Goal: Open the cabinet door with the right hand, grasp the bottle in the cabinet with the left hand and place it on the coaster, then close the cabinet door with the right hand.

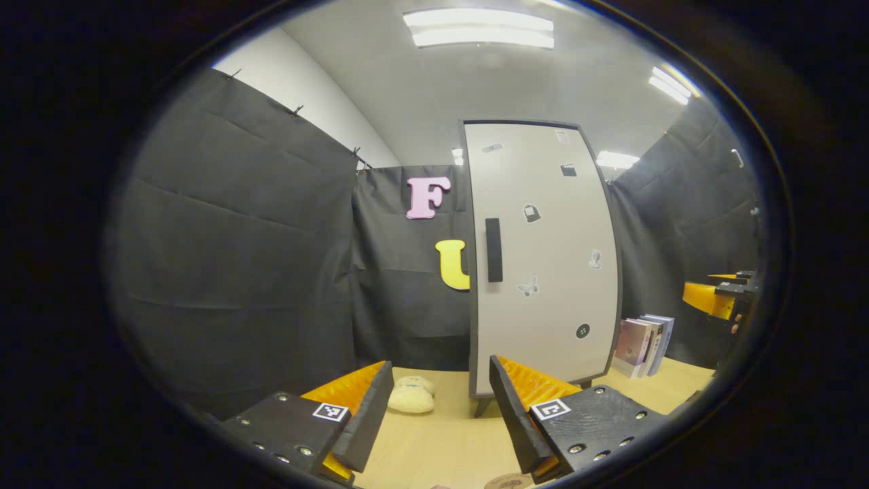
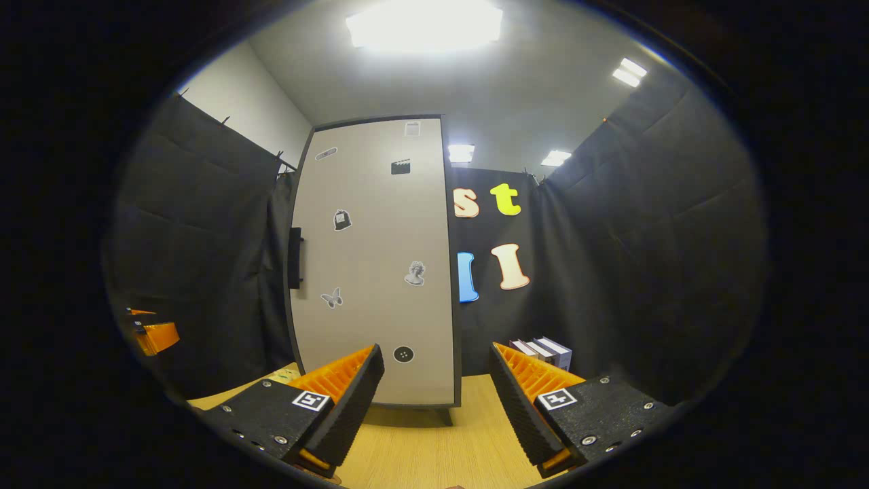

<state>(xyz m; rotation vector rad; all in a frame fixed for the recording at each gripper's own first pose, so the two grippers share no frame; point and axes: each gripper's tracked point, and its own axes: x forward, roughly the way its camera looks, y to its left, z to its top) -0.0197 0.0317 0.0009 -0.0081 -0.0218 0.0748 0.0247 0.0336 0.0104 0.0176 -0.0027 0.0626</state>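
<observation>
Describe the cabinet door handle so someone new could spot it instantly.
Find the tall pale cabinet standing on the wooden table against the black cloth. Its closed door carries several small stickers, such as a butterfly. The handle is the dark upright bar at mid-height near the door's left edge, the only raised, elongated piece among flat stickers.

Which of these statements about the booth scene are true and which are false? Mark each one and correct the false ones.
1. The cabinet door is shut. True.
2. The left gripper holds the bottle. False: its jaws stand open and hold nothing.
3. Books stand on the table beside the cabinet. True.
4. The right gripper is clamped on the handle. False: it is open, away from the handle.
5. The door bears stickers. True.
</observation>
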